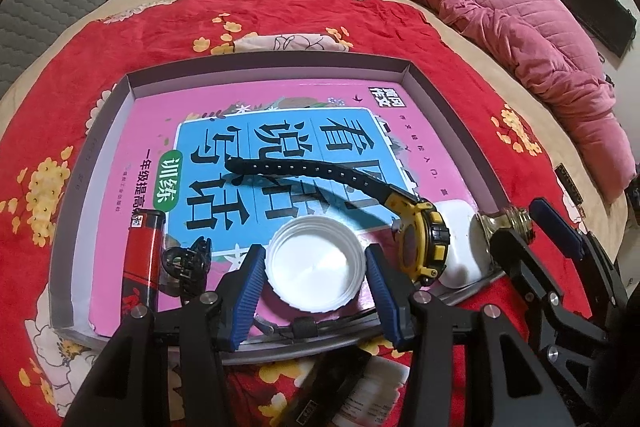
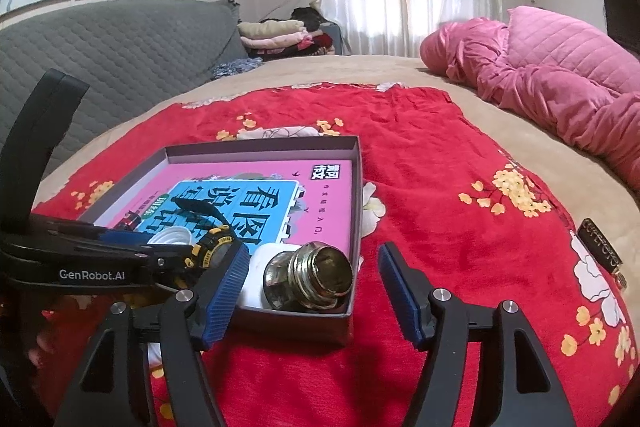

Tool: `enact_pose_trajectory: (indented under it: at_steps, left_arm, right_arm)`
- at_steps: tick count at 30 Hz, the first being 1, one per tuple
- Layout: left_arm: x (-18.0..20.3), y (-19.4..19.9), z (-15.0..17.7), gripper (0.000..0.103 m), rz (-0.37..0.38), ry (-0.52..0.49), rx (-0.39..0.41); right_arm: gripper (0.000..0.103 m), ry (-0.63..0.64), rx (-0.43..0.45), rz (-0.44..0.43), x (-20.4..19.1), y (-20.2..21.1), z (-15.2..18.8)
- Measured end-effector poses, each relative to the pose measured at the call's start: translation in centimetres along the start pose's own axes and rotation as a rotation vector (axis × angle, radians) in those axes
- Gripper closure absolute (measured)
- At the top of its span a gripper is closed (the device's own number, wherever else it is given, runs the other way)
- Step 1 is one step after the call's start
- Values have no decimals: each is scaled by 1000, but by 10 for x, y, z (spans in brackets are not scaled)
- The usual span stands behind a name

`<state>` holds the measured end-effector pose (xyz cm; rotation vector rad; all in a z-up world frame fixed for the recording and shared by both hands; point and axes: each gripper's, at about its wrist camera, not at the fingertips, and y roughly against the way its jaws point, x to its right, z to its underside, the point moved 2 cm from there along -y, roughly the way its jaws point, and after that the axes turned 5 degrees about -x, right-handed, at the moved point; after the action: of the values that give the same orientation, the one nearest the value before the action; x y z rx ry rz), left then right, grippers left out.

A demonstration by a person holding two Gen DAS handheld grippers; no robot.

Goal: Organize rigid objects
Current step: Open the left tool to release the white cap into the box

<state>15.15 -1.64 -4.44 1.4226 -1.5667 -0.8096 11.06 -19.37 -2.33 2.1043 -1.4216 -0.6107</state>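
A shallow grey box (image 1: 132,83) lies on the red bedspread with a pink and blue book (image 1: 280,131) in its bottom. On the book lie a white plastic lid (image 1: 316,263), a yellow and black watch (image 1: 424,239), a red lighter (image 1: 142,251), a black hair clip (image 1: 186,259), a white case (image 1: 460,247) and a brass fitting (image 2: 310,273). My left gripper (image 1: 316,267) has its blue pads on either side of the lid, touching it. My right gripper (image 2: 314,291) is open and empty, low over the box's near right corner (image 2: 344,319), with the brass fitting between its fingers.
A pink quilted duvet (image 2: 560,75) lies bunched at the far right of the bed. A grey padded headboard (image 2: 120,43) and folded clothes (image 2: 276,35) are at the back left. A small dark tag (image 2: 604,243) lies on the spread at the right. Dark items (image 1: 340,387) lie under my left gripper.
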Motion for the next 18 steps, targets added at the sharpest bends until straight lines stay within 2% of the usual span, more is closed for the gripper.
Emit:
enact_pose_trajectory:
  at_steps: [18]
  left_arm:
    - [-1, 9, 1, 52, -5, 7, 26]
  right_arm:
    - [31, 7, 2, 4, -1, 1, 1]
